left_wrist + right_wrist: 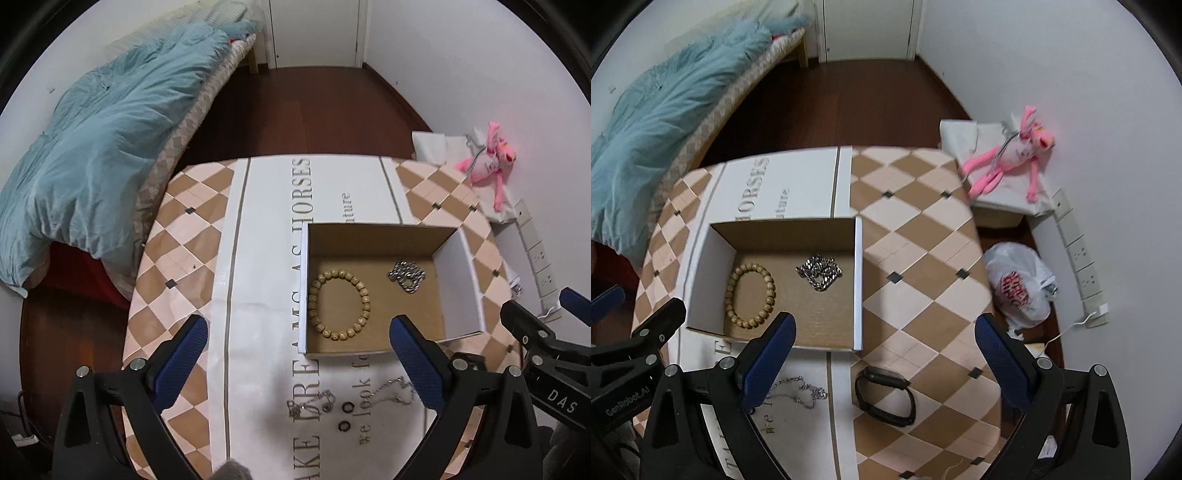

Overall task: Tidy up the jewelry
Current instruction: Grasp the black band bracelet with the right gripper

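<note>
We stand over a table point(173, 236) covered in a tan-and-cream diamond-patterned cloth, with a white printed paper sheet point(266, 229) laid across it. Around it we see dark wood floor, white walls, a bed with a rumpled teal quilt point(96, 155), a pink plush toy point(1008, 162) on a white box by the wall, and a crumpled plastic bag point(1019, 284) on the floor.

An open cardboard box point(458, 280), white outside and brown inside, sits on the sheet. In it lie a round wooden bead bracelet point(340, 304) and, apart from it, a heaped steel link chain point(406, 277).

Nearer us, outside the box, lie a thin silver necklace point(393, 391), another fine chain point(314, 402), two small dark rings point(347, 408) and a black watch point(884, 395) with its band looped.

Our left gripper point(299, 365) and right gripper point(884, 363) both hover with blue textured pads spread wide, holding nothing.
</note>
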Demonstrator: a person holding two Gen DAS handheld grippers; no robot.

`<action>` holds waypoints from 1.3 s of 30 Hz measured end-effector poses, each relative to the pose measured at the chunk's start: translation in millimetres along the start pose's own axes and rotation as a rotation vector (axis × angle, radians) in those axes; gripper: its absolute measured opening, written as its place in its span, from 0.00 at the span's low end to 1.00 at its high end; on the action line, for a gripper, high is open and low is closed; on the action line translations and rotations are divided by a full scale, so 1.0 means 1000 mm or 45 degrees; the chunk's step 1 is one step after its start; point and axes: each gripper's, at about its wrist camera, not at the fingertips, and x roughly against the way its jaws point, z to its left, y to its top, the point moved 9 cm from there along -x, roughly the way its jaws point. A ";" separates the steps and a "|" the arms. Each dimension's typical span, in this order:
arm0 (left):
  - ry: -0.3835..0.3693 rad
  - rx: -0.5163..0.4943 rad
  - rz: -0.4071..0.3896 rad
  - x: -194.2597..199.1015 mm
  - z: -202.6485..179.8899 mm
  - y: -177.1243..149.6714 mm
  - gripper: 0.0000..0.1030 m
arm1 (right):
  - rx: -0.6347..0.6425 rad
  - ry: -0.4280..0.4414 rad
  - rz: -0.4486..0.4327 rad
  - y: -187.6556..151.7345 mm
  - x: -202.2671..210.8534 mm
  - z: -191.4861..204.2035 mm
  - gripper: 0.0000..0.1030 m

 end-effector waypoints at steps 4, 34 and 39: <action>-0.006 0.002 -0.053 0.028 -0.002 -0.002 0.98 | -0.010 0.005 -0.070 -0.002 0.031 -0.004 0.96; 0.166 0.061 0.131 -0.020 0.031 -0.107 0.98 | -0.256 0.088 0.211 -0.111 -0.079 -0.056 0.80; 0.163 0.038 0.221 -0.035 0.028 -0.137 0.98 | -0.185 0.093 0.253 -0.118 -0.101 -0.045 0.53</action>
